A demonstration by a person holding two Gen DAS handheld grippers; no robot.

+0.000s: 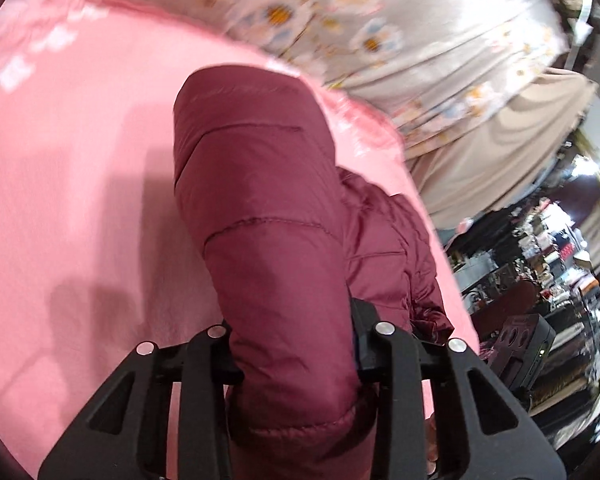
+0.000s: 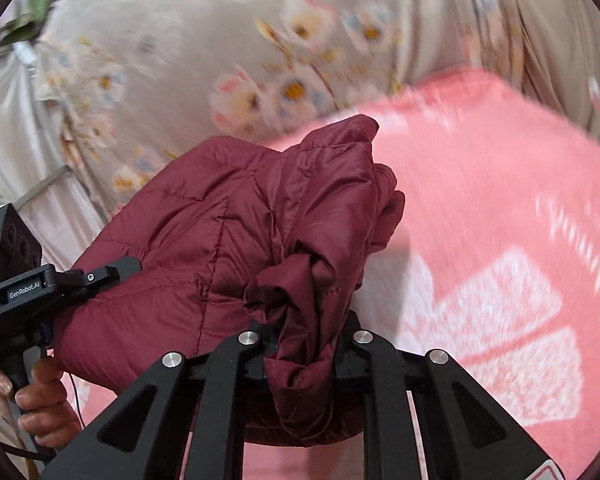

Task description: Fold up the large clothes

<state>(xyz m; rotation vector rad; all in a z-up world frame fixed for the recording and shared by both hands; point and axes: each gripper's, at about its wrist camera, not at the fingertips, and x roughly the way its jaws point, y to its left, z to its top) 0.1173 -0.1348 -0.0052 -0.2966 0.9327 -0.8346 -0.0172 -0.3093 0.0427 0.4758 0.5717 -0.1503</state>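
Both grippers, left [image 1: 296, 364] and right [image 2: 304, 354], clamp jaws on the maroon jacket [image 2: 228, 240] above the pink blanket [image 2: 500, 184].

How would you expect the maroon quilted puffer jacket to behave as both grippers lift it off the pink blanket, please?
The maroon quilted puffer jacket will probably flop: it sags and bunches between the left gripper and right gripper. Its puffy quilting suggests lightness for its bulk. The sheeny shell may slip over the pink blanket.

Both wrist views close over jacket [image 1: 260, 220]
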